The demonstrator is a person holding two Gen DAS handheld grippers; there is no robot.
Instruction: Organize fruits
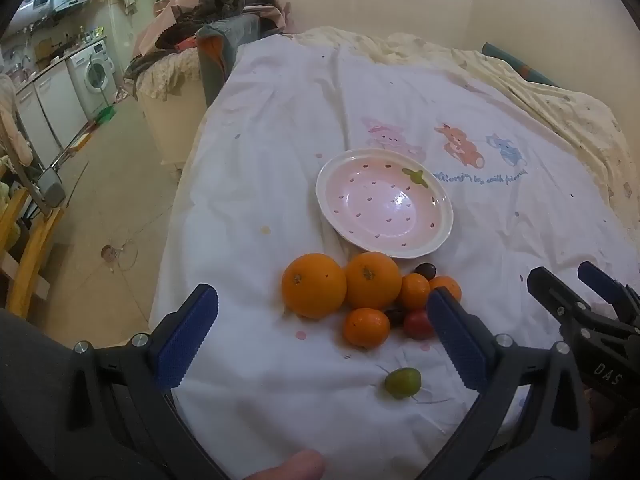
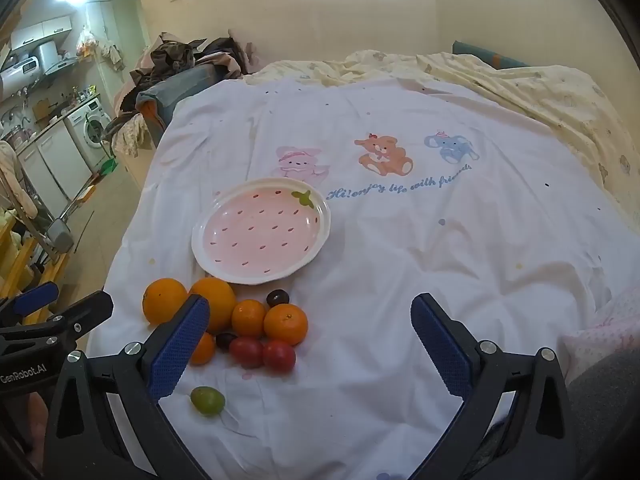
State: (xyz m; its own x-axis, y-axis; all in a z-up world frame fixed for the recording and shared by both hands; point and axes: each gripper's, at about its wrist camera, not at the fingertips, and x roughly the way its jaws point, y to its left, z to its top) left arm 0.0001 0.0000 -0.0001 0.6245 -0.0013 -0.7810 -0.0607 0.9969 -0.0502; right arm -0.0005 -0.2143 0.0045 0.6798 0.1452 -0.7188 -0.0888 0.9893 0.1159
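A pink strawberry-pattern plate [image 1: 440,236] [image 2: 320,236] lies empty on the white printed sheet. Just in front of it sits a cluster of fruit: two large oranges [image 1: 314,285] [image 2: 165,300], smaller tangerines [image 1: 367,327] [image 2: 285,323], red tomatoes [image 1: 418,324] [image 2: 279,356] and dark grapes [image 1: 425,270] [image 2: 277,298]. A green fruit [image 1: 402,382] [image 2: 207,400] lies apart, nearer to me. My left gripper [image 1: 322,340] is open and empty, just short of the cluster. My right gripper [image 2: 310,350] is open and empty, to the right of the fruit; it also shows in the left wrist view [image 1: 566,280].
The white sheet [image 2: 400,260] covers a bed with a cream quilt [image 2: 520,88] behind. The bed's left edge drops to a tiled floor [image 1: 100,220]. A chair heaped with clothes [image 1: 200,20] stands at the far left corner; a kitchen with a washing machine [image 1: 94,74] lies beyond.
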